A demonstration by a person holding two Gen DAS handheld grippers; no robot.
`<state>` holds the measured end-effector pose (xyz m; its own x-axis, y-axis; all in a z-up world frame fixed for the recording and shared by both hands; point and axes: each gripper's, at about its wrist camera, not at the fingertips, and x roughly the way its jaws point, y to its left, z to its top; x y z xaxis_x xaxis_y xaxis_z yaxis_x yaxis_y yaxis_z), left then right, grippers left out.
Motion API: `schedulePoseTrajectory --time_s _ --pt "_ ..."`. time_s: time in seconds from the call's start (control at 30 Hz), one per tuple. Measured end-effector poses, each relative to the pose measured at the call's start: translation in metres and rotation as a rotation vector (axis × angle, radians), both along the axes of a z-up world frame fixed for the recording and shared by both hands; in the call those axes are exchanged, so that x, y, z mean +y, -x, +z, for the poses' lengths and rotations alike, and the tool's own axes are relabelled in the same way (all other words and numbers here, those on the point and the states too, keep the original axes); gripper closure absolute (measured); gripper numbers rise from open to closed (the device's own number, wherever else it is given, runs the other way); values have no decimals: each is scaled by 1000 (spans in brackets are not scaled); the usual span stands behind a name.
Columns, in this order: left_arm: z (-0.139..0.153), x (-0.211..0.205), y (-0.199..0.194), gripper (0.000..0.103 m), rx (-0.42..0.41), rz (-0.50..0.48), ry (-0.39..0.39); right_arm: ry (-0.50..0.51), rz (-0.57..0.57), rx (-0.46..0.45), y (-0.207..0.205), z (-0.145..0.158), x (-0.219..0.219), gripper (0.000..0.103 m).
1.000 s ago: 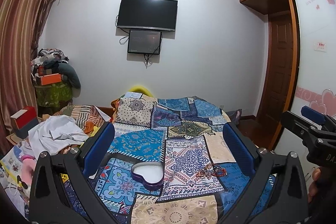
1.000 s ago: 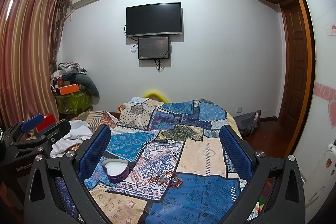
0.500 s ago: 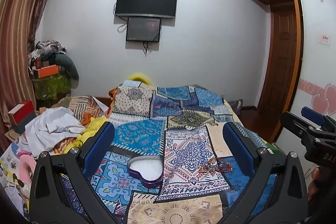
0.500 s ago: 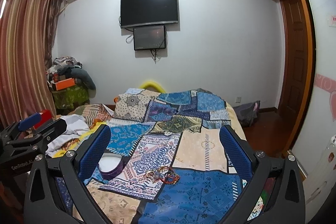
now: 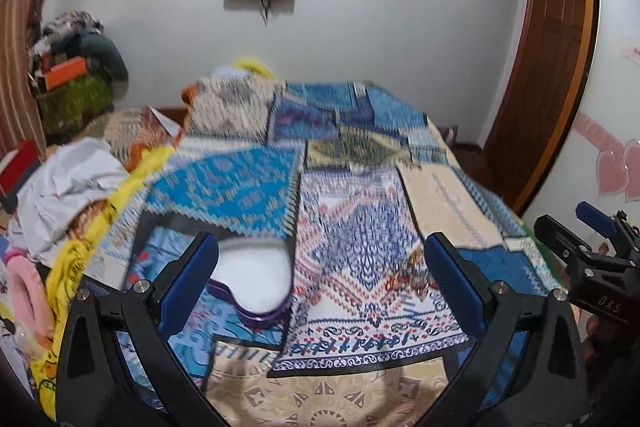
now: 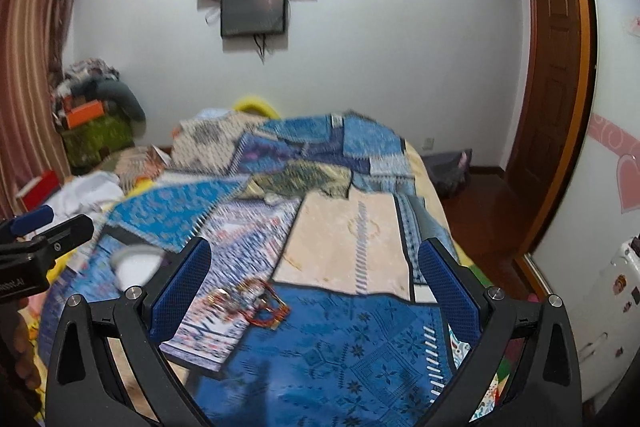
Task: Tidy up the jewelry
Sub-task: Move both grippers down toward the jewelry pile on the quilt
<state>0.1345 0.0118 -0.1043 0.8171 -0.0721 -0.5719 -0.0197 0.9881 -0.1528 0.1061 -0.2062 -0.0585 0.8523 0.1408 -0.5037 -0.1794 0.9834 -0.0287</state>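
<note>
A small heap of jewelry (image 6: 250,301) lies on the patchwork bedspread (image 6: 352,231) near the foot of the bed: tangled loops of red, orange and gold beads with a few paler, shiny pieces mixed in, though blur hides the finer detail and the pieces cannot be counted. In the right wrist view the heap sits between the fingers of the right gripper (image 6: 314,287), closer to the left finger and apart from both pads; the jaws stand wide and hold nothing. In the left wrist view the same jewelry (image 5: 408,277) shows just inside the right finger (image 5: 454,289) of the left gripper (image 5: 320,285), partly hidden behind it. That gripper is also spread wide and empty. To the left of the jewelry, well apart from it, a heart-shaped box (image 5: 256,281) rests open on the bedspread, with a purple metallic wall and a plain white inside; the left gripper's left finger covers part of its edge. In the right wrist view the box (image 6: 134,265) is only a pale blurred shape beside the left finger. Each gripper shows at the edge of the other's view, with a bit of a hand (image 5: 596,337) behind it.
</note>
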Motion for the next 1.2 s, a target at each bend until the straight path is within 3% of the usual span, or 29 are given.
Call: schedulePoseTrajectory --time_s 0.23,0.4,0.57,0.73,0.9,1.03,1.2 --pt "-36 -13 -23 0 104 -59 18 -2 27 150 -22 -37 -9 1" --pt "-51 -32 -31 14 141 -127 -6 11 54 207 -27 -58 -12 2" --pt "-60 -49 -40 23 173 -190 16 6 77 230 -35 -66 -9 11" --pt "-65 -67 -42 31 181 -257 -7 -41 108 269 -41 -71 -12 28" --pt "-73 -77 -46 63 218 -303 14 -71 136 300 -43 -75 -13 41" --pt "-77 -79 -49 72 240 -347 75 -77 156 308 -43 -75 -12 51" --pt "-80 -85 -54 79 246 -368 68 -118 178 332 -47 -77 -11 59"
